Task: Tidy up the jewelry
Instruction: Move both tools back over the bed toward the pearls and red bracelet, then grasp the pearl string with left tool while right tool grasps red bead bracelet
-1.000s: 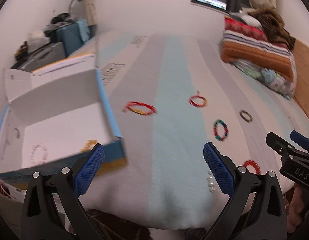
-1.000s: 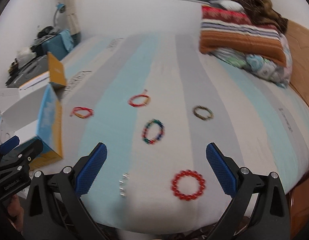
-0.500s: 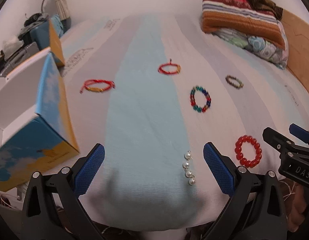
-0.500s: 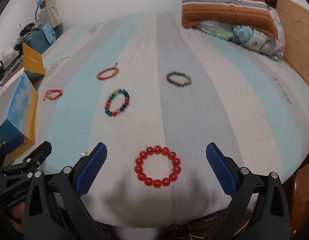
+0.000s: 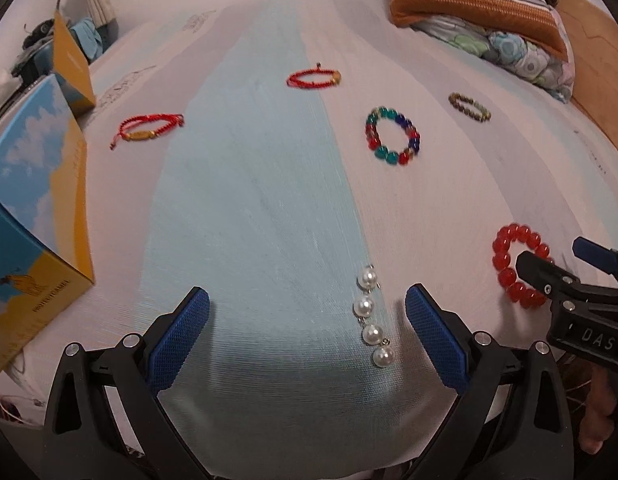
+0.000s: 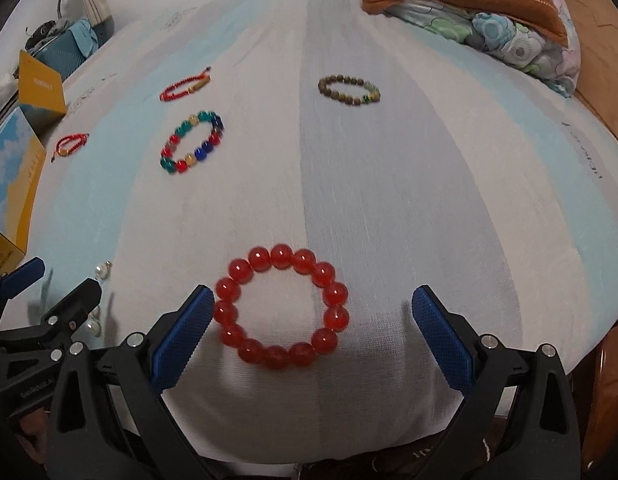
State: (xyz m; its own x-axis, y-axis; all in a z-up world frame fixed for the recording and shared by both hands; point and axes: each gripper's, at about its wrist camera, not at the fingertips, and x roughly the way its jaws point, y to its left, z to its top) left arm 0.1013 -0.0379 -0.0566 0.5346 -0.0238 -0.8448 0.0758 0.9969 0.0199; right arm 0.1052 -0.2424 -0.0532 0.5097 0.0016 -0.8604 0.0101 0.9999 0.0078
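On the striped bed (image 6: 389,184), the red bead bracelet (image 6: 281,306) lies between the wide-apart fingers of the right hand-held gripper (image 6: 309,334), its left pad apparently touching the beads. One bead side should be straddled before closing. The left hand-held gripper (image 5: 307,338), also spread, brackets the pearl strand (image 5: 372,316).

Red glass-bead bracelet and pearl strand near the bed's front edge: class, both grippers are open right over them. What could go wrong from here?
1. The red glass-bead bracelet already touches one finger of the right gripper, off-centre; closing may push it aside rather than grip it.
2. The loose strand of four white pearls lies close to one finger of the left gripper near the striped bedsheet edge; a nudge might roll it off.
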